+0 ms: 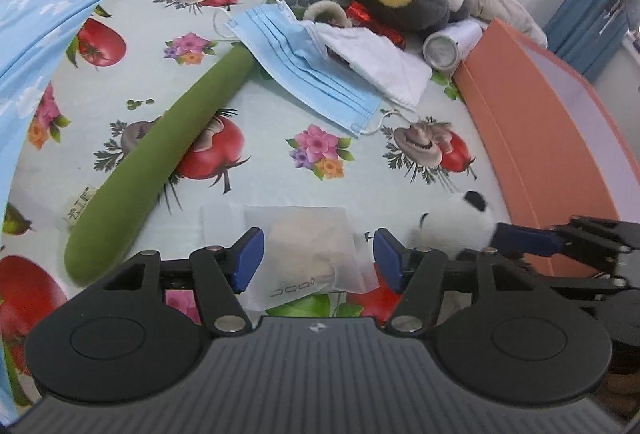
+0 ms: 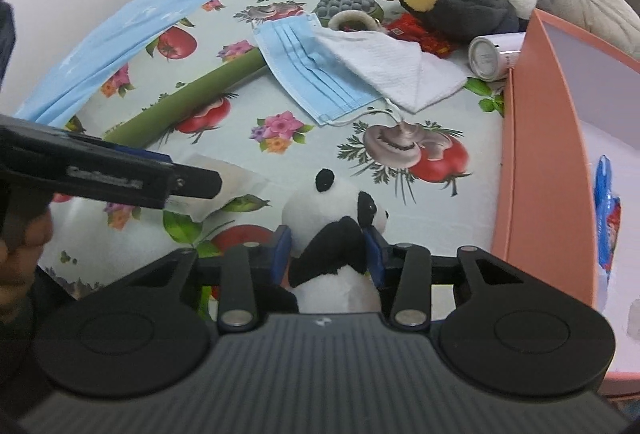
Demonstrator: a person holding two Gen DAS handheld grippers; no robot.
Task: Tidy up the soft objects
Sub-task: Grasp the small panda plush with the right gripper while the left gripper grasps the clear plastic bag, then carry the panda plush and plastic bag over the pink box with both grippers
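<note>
Gripping one panda plush (image 2: 340, 234) in my right gripper (image 2: 330, 252), I am pressing both blue pads against its body; its head is pointing away from me. My left gripper (image 1: 318, 258) is standing wide apart, straddling one translucent packet (image 1: 308, 250) without pinching it. One green plush stick (image 1: 160, 153) is lying diagonally, its far end tucked under one blue mask (image 1: 308, 69). Only the right view is showing the inside of the orange box (image 2: 540, 153).

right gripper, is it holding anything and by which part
The right gripper is shut on the panda plush, pinching it across the black arm and shoulder band just below the head.
</note>
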